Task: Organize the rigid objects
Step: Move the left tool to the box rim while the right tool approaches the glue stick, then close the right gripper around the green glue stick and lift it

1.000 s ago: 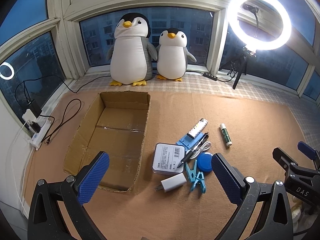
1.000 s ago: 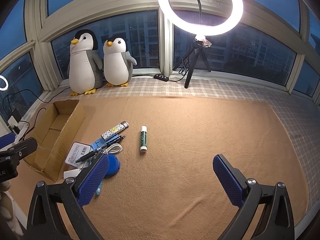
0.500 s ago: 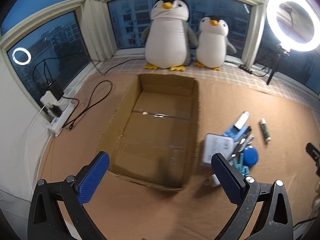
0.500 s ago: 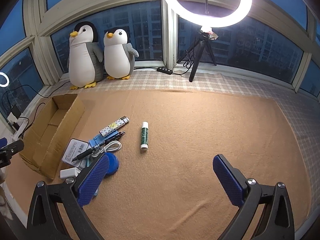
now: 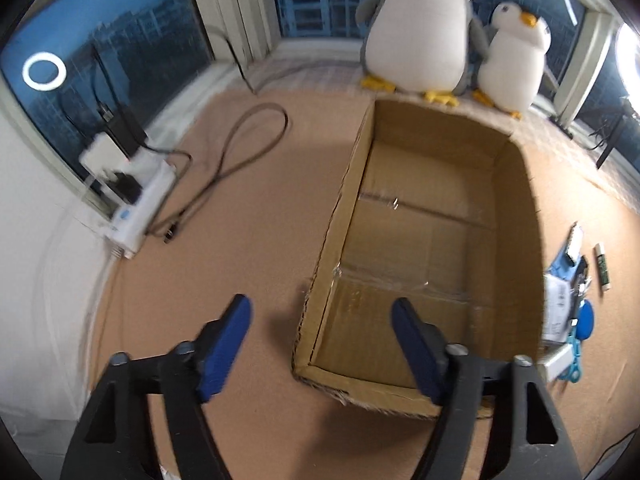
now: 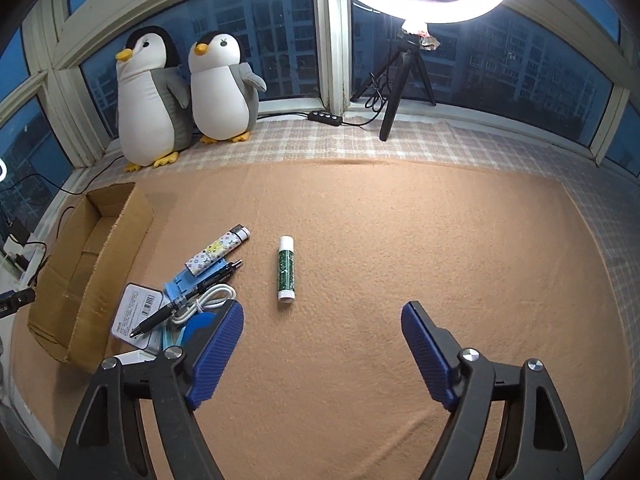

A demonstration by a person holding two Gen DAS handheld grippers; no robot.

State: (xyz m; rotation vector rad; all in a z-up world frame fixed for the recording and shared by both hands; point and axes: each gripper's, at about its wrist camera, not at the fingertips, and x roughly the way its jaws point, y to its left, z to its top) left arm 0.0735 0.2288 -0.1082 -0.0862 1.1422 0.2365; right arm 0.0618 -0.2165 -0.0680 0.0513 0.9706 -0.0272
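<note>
Swinging left, the left gripper (image 5: 320, 340) now straddles the cardboard box's (image 5: 516, 216) near-left wall, jaws narrowing yet gripping nothing; the right gripper (image 6: 322, 344), also closing and empty, hovers near the glue stick (image 6: 286, 269). Judging by this, nothing is boxed yet; next, steady the box and pinch the stick.

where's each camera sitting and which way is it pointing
Left wrist: on the left gripper, tilted steeply down at the cardboard box; both blue-padded fingers show, jaws just narrowed, one either side of the box's near-left wall.
Right wrist: on the right gripper, angled down over the tan mat and glue stick; fingers show, just narrowed, nothing between.
Shared: box, two penguin plushes, item pile.
</note>
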